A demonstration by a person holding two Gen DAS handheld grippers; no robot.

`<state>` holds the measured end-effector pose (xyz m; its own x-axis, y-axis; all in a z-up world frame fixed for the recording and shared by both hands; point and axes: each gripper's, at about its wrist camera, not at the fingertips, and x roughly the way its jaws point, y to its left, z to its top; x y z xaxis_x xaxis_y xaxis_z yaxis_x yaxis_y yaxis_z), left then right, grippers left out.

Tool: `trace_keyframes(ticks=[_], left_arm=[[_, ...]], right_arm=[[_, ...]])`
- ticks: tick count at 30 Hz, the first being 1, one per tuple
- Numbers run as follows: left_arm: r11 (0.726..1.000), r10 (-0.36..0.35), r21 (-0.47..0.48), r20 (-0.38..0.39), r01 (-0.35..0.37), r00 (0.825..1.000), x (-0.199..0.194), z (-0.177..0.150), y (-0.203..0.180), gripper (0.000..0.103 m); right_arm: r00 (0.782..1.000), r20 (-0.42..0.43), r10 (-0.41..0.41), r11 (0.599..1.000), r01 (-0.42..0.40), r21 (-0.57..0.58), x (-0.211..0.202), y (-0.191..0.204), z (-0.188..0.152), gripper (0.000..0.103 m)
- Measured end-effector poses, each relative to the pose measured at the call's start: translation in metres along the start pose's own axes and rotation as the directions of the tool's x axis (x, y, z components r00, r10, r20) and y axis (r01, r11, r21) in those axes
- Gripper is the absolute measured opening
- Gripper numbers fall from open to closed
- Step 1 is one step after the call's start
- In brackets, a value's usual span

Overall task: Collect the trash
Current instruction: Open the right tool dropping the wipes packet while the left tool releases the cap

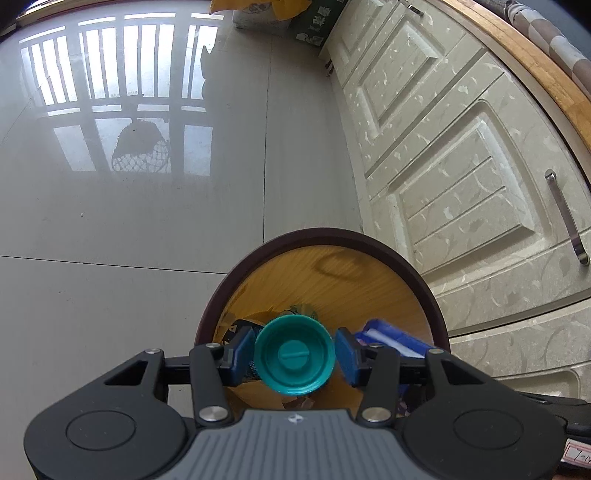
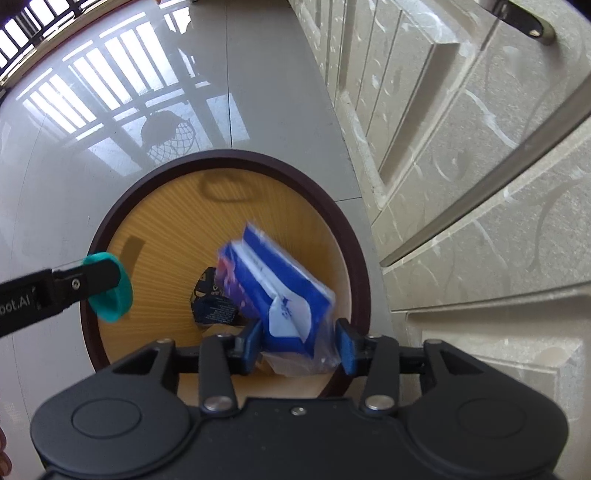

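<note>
A round trash bin (image 1: 369, 236) with a dark brown rim and yellow inside stands on the floor by the cabinets; it also shows in the right wrist view (image 2: 236, 157). My left gripper (image 1: 294, 356) is over its left side, with a teal lid (image 1: 294, 356) between the pads; a gap shows at the right pad. From the right wrist view the lid (image 2: 110, 295) sits in the left fingers. My right gripper (image 2: 300, 345) is open over the bin. A blurred blue and white plastic wrapper (image 2: 273, 280) hangs between its pads, apparently loose. Dark trash (image 2: 212, 302) lies at the bin's bottom.
Cream cabinet doors (image 1: 461, 177) with metal handles (image 1: 565, 218) run along the right, close to the bin. Glossy grey floor tiles (image 1: 129, 221) stretch to the left. Bags (image 1: 280, 14) stand at the far end of the cabinets.
</note>
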<state>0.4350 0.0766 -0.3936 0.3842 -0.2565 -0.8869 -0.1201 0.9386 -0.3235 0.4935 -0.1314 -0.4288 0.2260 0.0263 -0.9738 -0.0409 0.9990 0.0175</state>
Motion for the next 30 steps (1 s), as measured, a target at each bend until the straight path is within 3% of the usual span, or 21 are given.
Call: trace_keyframes(ticks=[6, 15, 30], left_arm=[[1.0, 0.013, 0.005, -0.015, -0.013, 1.0, 0.003, 0.0, -0.002, 0.048], [0.997, 0.069, 0.043, -0.089, -0.065, 0.994, 0.009, -0.005, 0.001, 0.05], [0.993, 0.111, 0.047, -0.098, -0.107, 0.989, -0.004, -0.007, 0.01, 0.072]], right_arm=[[1.0, 0.002, -0.009, 1.0, 0.009, -0.016, -0.001, -0.001, 0.0, 0.057], [1.0, -0.01, -0.012, 0.994, 0.01, -0.107, 0.0, 0.007, -0.004, 0.061], [0.999, 0.023, -0.023, 0.989, 0.026, -0.147, -0.009, 0.006, -0.008, 0.077]])
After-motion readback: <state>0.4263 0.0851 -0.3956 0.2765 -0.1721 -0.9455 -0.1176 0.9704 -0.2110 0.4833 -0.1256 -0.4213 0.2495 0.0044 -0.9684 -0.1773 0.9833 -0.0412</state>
